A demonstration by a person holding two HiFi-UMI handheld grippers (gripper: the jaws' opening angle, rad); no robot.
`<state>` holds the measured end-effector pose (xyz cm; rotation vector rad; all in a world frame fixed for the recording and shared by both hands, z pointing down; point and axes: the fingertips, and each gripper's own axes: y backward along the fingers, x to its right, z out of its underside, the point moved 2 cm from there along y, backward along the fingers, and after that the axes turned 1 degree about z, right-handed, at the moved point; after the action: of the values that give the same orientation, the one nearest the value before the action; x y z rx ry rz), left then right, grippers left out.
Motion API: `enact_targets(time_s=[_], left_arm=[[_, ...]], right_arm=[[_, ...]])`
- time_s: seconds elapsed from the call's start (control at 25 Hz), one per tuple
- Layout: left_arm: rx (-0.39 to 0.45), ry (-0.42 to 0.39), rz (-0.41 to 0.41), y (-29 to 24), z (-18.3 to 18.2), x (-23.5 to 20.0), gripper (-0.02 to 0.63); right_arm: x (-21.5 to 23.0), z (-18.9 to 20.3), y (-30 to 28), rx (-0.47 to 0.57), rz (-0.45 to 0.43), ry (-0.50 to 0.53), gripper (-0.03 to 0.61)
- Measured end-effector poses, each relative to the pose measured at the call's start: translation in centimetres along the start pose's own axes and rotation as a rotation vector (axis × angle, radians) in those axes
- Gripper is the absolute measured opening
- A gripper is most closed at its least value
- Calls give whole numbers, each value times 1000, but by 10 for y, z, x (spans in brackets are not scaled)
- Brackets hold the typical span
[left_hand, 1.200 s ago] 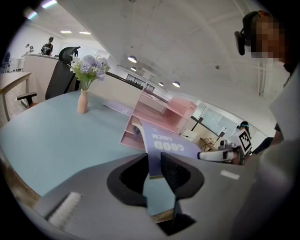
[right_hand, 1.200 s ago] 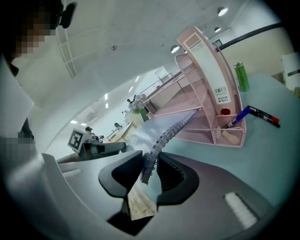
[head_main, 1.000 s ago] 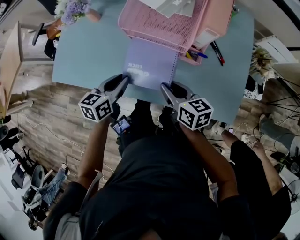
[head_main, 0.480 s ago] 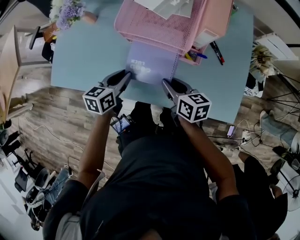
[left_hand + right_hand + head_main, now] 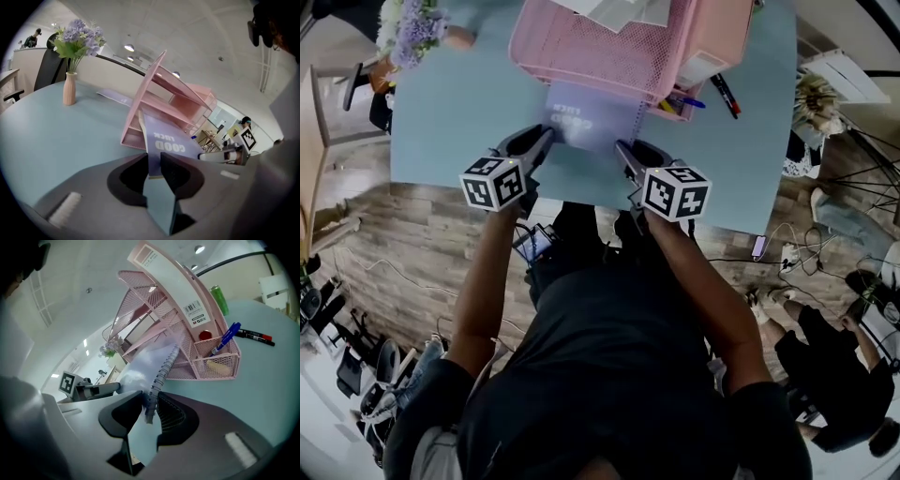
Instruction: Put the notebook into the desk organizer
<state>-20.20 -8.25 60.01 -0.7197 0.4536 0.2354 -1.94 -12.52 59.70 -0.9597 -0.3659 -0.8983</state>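
A lilac spiral notebook [image 5: 592, 125] lies flat with its far end under the lower tier of the pink mesh desk organizer [image 5: 619, 47]. My left gripper [image 5: 546, 141] is shut on the notebook's near left corner [image 5: 157, 159]. The cover [image 5: 168, 145] runs from the jaws into the organizer [image 5: 159, 101]. My right gripper [image 5: 622, 150] is shut on the near right corner, on the wire binding [image 5: 157, 376]. The spiral edge leads from there toward the organizer [image 5: 164, 310].
Pens [image 5: 684, 101] sit in the organizer's front pocket, and a blue pen [image 5: 226, 337] sticks out of it. A marker [image 5: 725, 94] lies on the pale blue table [image 5: 459, 112] to the right. A vase of purple flowers [image 5: 71, 61] stands at the far left. A green can [image 5: 219, 298] stands behind.
Both grippers have pushed the notebook forward, away from the table's near edge. More of its far end now lies under the organizer's lower tier.
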Motion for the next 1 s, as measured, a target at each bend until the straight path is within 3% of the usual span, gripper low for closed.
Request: enact_targets(time_s=[0.68,1.0], left_arm=[[-13,4,-3,-50,-19,-18,129],[-4,-1,-9,-48,-29,-26,129]], right_arm=[[39,-22,-30,0,85,-65,98],[34,-30,-39,-3,115,-80,98]])
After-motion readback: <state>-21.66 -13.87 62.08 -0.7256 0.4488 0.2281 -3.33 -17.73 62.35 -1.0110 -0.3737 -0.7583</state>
